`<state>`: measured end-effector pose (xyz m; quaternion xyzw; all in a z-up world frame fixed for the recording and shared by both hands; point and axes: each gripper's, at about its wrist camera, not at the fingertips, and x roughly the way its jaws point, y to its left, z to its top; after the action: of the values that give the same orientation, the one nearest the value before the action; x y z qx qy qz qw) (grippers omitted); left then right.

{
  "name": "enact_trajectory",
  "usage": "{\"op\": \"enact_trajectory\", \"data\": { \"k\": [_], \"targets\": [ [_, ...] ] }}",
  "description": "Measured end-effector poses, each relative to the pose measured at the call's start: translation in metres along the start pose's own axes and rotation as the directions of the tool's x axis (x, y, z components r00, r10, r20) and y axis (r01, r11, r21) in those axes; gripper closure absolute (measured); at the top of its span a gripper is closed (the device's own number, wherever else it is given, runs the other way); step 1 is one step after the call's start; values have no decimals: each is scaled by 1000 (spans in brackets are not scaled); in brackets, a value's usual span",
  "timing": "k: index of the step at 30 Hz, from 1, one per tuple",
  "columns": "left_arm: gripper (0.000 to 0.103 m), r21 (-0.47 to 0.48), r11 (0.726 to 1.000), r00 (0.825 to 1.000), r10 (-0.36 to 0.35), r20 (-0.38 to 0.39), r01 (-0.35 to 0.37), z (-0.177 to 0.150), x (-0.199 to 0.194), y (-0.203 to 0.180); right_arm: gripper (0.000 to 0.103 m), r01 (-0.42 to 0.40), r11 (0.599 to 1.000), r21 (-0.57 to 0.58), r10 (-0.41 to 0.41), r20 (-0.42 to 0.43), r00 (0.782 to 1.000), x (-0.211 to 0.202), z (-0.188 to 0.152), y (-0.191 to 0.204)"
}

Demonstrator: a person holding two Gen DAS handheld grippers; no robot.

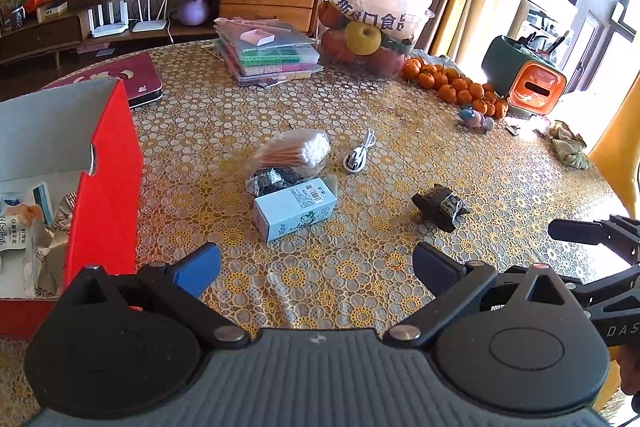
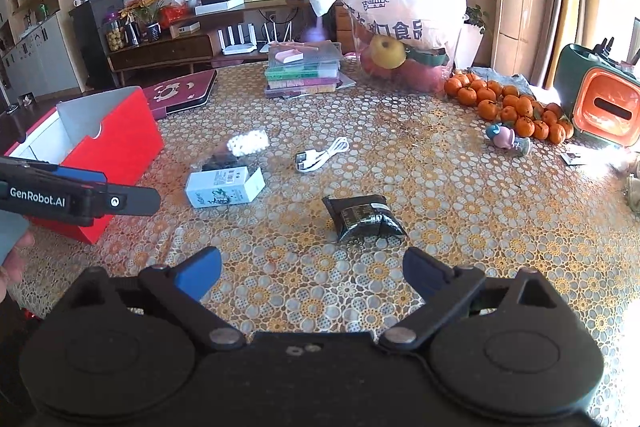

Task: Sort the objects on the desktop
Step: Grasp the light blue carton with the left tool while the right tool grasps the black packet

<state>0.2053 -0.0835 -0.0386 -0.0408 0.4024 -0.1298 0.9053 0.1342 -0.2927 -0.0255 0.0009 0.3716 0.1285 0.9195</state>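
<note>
Left wrist view: our left hand-held gripper (image 1: 316, 261) is spread wide, empty, above the bench (image 1: 400, 155). Red box (image 1: 106, 179) at the left edge; white carton (image 1: 294, 209) mid-bench.

Right wrist view: right hand-held gripper (image 2: 312, 273) likewise spread, empty; black packet (image 2: 362, 217) just ahead.

Glossy lace-patterned plastic cover on table (image 2: 460, 227), matt red cardboard box (image 2: 120, 147), crinkly shiny black foil packet (image 2: 362, 218), smooth white paper carton (image 1: 294, 207).
</note>
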Motion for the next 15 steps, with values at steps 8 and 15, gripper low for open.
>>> {"op": "enact_trajectory", "data": {
  "k": [8,15],
  "targets": [
    [0,-22,1000,1000,5,-12,-6,5,35,-5,12,-4,1000,-3,4,-10,1000,29,9,-16],
    [0,-41,998,999,39,-18,-40,11,62,-6,13,-11,1000,11,11,-28,1000,54,14,-28]
  ]
}}
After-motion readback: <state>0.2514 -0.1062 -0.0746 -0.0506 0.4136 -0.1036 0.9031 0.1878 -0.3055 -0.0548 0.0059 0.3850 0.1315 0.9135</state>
